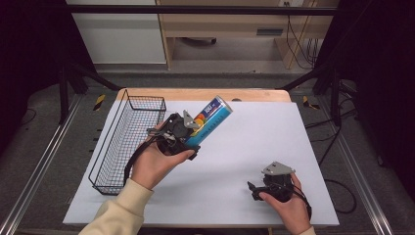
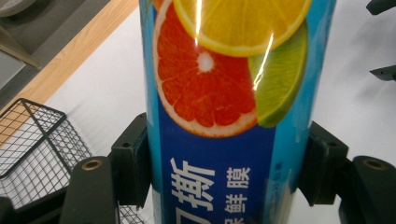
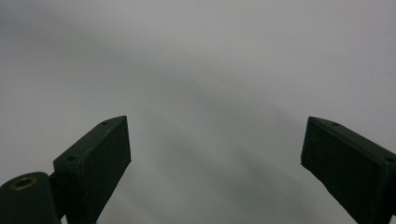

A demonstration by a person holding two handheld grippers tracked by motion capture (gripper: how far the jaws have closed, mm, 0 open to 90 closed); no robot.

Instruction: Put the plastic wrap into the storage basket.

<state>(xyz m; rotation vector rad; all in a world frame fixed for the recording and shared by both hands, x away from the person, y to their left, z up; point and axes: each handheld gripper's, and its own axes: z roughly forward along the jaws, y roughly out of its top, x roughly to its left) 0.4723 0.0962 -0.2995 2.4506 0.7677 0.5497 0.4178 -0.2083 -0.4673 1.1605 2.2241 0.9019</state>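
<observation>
The left tongs (image 1: 192, 139) clench a blue citrus-printed tube (image 1: 209, 121), tilted above the worktop (image 1: 254, 132) beside the wire basket (image 1: 128, 139); the hand (image 1: 155, 164) hides its lower end. The right tongs (image 3: 215, 154) rest released near the front edge, over blurred white.

- Lab or recording workspace, not a home.
- Table (image 1: 274, 94) with white sheet (image 1: 254, 147) sits inside dark metal frame (image 1: 323, 73).
- Floor rails (image 1: 34, 171) on both sides.
- Loose cables (image 1: 298, 44) by wooden desk (image 1: 225, 24) behind.
- Yellow-black tape (image 1: 99, 102) on grey floor.
</observation>
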